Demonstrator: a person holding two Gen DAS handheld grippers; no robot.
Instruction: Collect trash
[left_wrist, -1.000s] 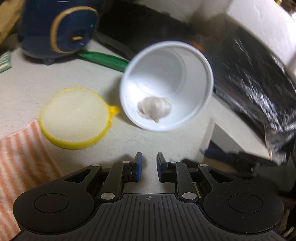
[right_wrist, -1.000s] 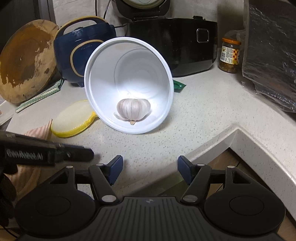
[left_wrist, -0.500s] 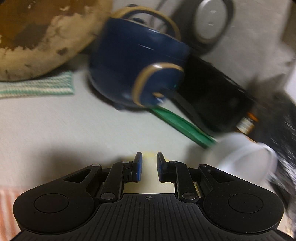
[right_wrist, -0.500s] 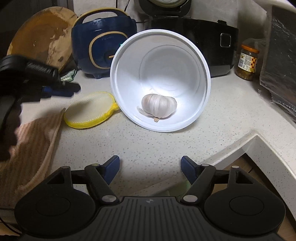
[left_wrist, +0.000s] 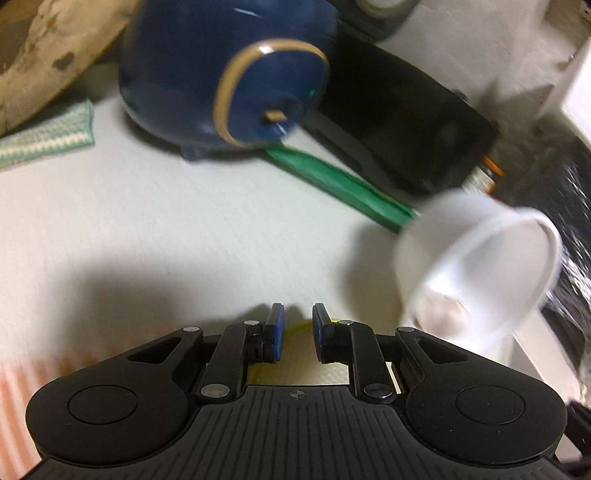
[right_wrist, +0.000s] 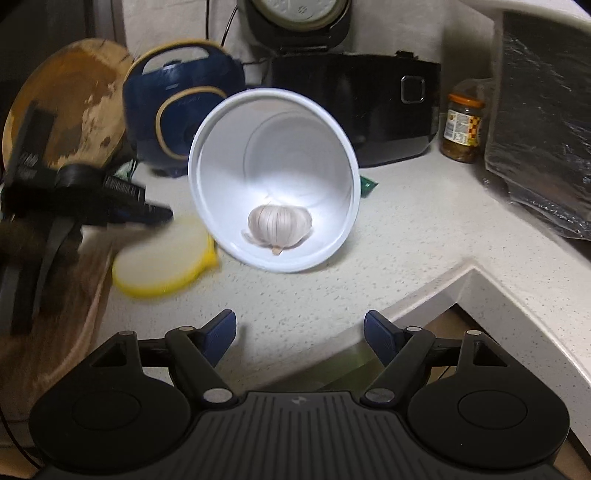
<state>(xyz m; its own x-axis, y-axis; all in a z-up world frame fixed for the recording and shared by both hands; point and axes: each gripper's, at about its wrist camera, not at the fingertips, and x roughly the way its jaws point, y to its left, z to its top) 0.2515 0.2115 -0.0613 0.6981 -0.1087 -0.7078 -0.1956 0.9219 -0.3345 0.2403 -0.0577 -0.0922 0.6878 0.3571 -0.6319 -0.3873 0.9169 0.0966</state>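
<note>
Since the earlier frames the left gripper (left_wrist: 297, 334) has swung across the counter, so the white cup (right_wrist: 273, 181) has slid from the middle of its view to the right edge and the yellow pad (right_wrist: 162, 262) now sits right under its fingertips. The right gripper (right_wrist: 300, 332) has barely shifted; its jaws have just been opening, with nothing between them.

The left claw is narrow and empty, a slim gap between its blue pads. The right claw stands wide and empty, lined up on the cup's mouth, probably to take the rim or wall.

The cup lies tipped on its side on the speckled counter (right_wrist: 424, 240), mouth toward the near edge, which keeps the garlic bulb (right_wrist: 279, 227) resting inside on the lower wall. The pad lies flat just left of the cup, close enough that I cannot tell if they touch. A green wrapper (left_wrist: 340, 184) pokes out behind the cup, in front of the blue appliance (right_wrist: 181, 118); it looks like trash too.

Count: 1 cup, 1 garlic bulb, 1 yellow pad, 1 green wrapper, 1 blue appliance, 1 black cooker (right_wrist: 369, 107), 1 jar (right_wrist: 461, 127) far right, 2 grippers.
</note>
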